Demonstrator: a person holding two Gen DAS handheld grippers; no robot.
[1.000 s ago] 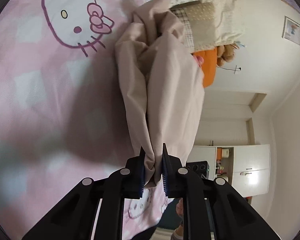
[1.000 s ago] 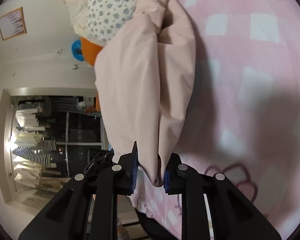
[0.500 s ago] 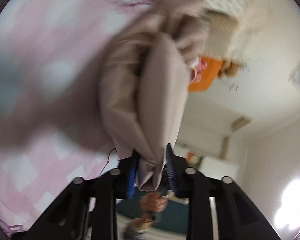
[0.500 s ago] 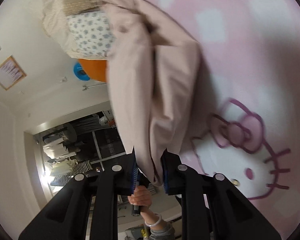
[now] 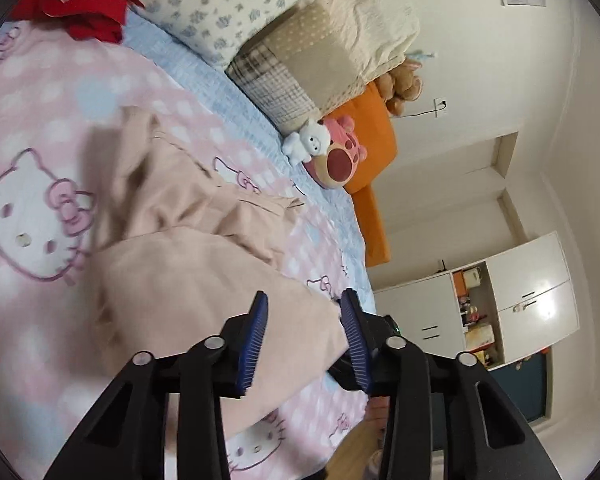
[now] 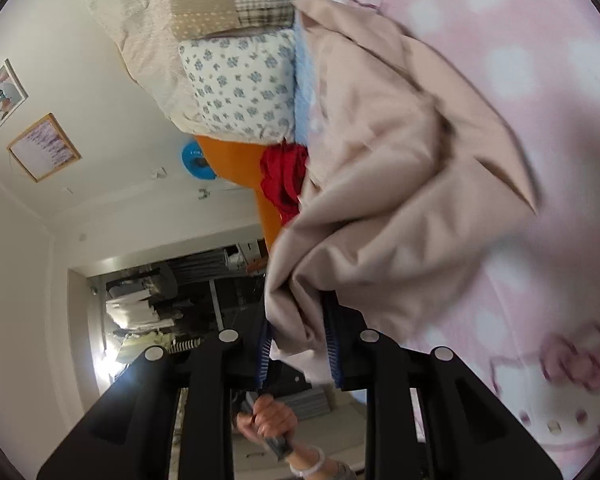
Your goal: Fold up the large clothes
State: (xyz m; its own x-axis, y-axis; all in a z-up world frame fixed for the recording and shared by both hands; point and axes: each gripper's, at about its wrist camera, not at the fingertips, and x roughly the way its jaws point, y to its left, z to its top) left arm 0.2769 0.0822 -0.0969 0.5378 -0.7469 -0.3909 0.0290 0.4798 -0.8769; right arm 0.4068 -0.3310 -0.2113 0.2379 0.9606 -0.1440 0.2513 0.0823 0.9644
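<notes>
On the pink bed (image 5: pixel 40 300) lies the beige garment (image 5: pixel 204 264), rumpled, stretching from centre toward 10 o'clock in the left view. Left tongs (image 5: pixel 303 332) stand wide open, their blue pads astride the garment's near edge and gripping nothing. Right tongs (image 6: pixel 298 344) are clamped on a bunched fold of the garment (image 6: pixel 400 184), lifted at 6 o'clock.

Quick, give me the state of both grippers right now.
Left gripper: jaws open, holding nothing; beige garment lies beneath it.
Right gripper: jaws closed on the beige garment.
</notes>
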